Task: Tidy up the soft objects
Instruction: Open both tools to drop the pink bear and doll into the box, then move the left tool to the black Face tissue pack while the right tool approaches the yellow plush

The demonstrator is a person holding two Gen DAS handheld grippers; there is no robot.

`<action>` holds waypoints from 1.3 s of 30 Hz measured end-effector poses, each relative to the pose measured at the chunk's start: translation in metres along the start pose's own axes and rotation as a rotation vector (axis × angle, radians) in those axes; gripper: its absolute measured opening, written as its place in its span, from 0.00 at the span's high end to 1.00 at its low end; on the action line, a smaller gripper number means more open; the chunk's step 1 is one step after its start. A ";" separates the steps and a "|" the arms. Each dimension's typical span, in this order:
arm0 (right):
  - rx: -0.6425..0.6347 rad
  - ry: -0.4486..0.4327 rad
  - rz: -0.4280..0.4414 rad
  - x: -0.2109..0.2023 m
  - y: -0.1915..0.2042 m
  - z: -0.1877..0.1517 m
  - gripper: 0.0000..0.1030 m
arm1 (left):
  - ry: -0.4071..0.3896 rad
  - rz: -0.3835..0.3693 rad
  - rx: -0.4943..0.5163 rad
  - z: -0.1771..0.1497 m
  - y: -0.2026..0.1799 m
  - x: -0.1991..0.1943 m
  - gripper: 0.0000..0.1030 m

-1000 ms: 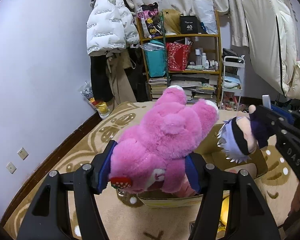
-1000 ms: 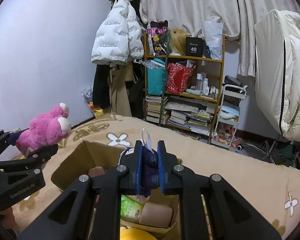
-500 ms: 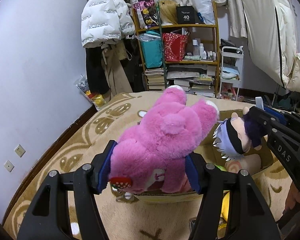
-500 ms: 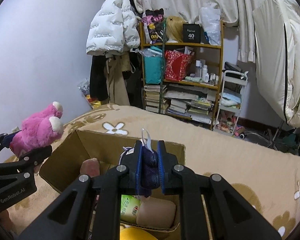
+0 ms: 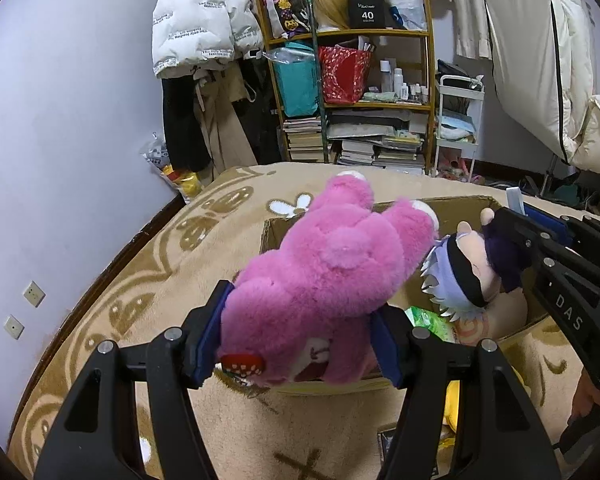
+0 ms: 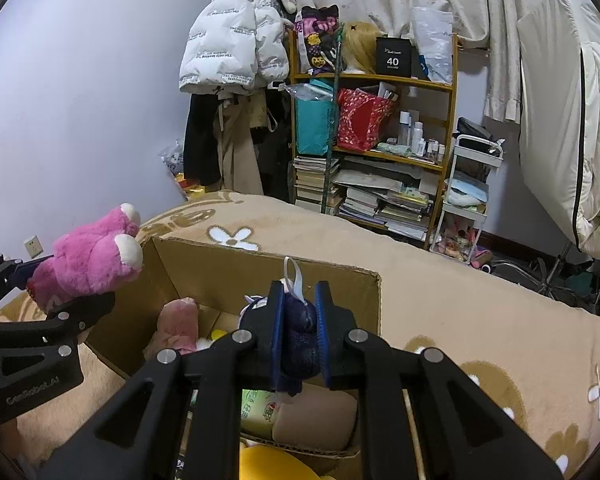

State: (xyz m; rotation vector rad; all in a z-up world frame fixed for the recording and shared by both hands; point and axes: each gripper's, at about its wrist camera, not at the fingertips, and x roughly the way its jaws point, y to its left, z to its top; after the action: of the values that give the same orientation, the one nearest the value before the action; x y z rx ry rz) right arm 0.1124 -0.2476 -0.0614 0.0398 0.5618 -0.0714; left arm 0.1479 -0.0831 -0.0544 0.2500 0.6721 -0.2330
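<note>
Pink plush bear (image 5: pixel 324 284) clamped in my left gripper (image 5: pixel 296 340) over the cardboard box (image 6: pixel 268 268); right gripper (image 6: pixel 300 328) pinches the small doll (image 5: pixel 468 268). I'd lower both before releasing.

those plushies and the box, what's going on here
A person is packing soft toys into a cardboard box on a beige flowered blanket, using a handheld gripper in each hand. The left gripper is clamped on a pink bear, held over the box's near edge. The right gripper is clamped on a small doll with pale spiky hair and a black blindfold, hanging above the open box. Several soft things already lie inside; neither toy has been let go.
</note>
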 end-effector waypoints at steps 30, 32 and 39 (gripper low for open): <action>0.093 0.003 0.063 -0.021 -0.014 0.003 0.55 | 0.047 0.032 0.010 -0.011 -0.002 -0.006 0.09; 0.098 -0.003 0.070 -0.028 -0.015 0.004 0.43 | 0.050 0.032 0.017 -0.014 -0.004 -0.014 0.08; 0.099 -0.001 0.066 -0.054 -0.011 0.003 0.11 | 0.077 0.011 0.016 -0.026 -0.003 -0.037 0.04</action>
State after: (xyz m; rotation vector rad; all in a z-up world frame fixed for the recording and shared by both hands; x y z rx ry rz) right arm 0.0672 -0.2558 -0.0304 0.1544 0.5551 -0.0348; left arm 0.1032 -0.0733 -0.0509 0.2793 0.7449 -0.2187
